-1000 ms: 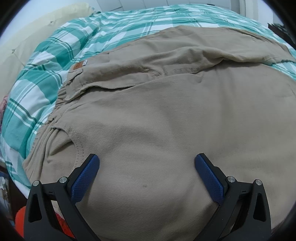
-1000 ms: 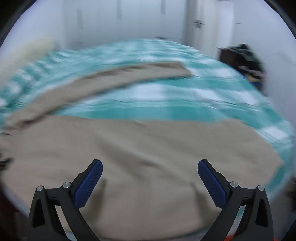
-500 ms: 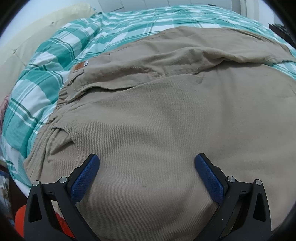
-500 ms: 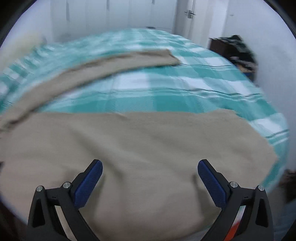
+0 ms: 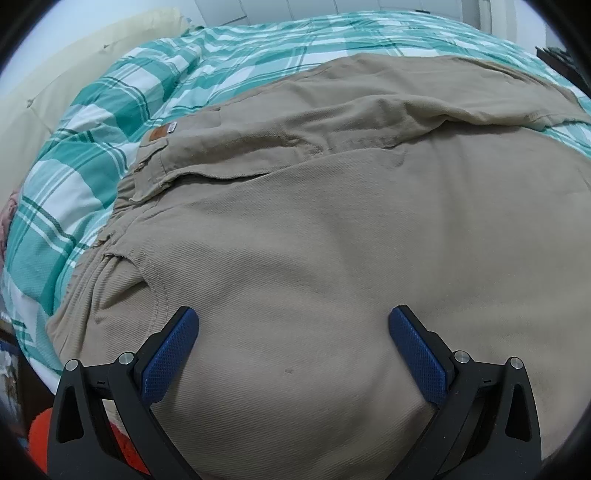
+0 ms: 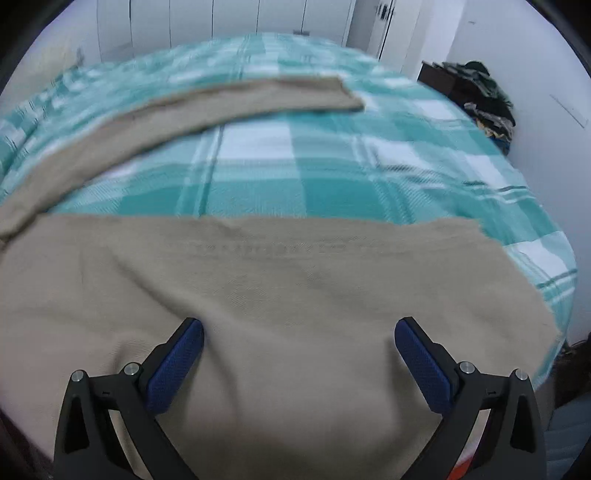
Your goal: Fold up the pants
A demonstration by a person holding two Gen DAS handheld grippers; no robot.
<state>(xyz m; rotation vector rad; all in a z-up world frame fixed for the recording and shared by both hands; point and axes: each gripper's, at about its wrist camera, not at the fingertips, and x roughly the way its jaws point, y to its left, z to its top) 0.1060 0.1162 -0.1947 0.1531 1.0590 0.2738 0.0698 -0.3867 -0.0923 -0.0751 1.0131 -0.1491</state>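
- Closest in, both tools: the left gripper (image 5: 293,325) has its blue textured fingers (image 5: 173,350) spread wide with nothing between them, hovering low over the seat area of the tan cotton-twill pants (image 5: 332,240). Right gripper (image 6: 298,334) is the same deal, fingers (image 6: 423,365) wide apart and empty, angled down over the near pant leg (image 6: 277,295).
- The pants are lying flat on the bed with the teal-and-white plaid blanket (image 6: 332,155), covering most of the near side of it.
- Label stuff: only the left wrist view catches the small brown leather-look patch (image 5: 159,132) on the waistband, with a little white tag (image 5: 173,127) right beside it. Both are way too small to read, so no clue on the brand.
- The left view also shows the waistband, the curved pocket seam (image 5: 155,273) and a cream pillow (image 5: 92,66) at the head of the bed, plus something orange (image 5: 40,439) down at the bottom left edge.
- The right view gets what the left doesn't: the two legs spread apart, with the far pant leg (image 6: 221,103) stretched across the blanket and plaid showing between them.
- Further back on that side, a dark cabinet piled with dark clothes (image 6: 480,99) sits against the white wall, and white closet doors (image 6: 221,22) run behind the bed. That view is a bit blurry.
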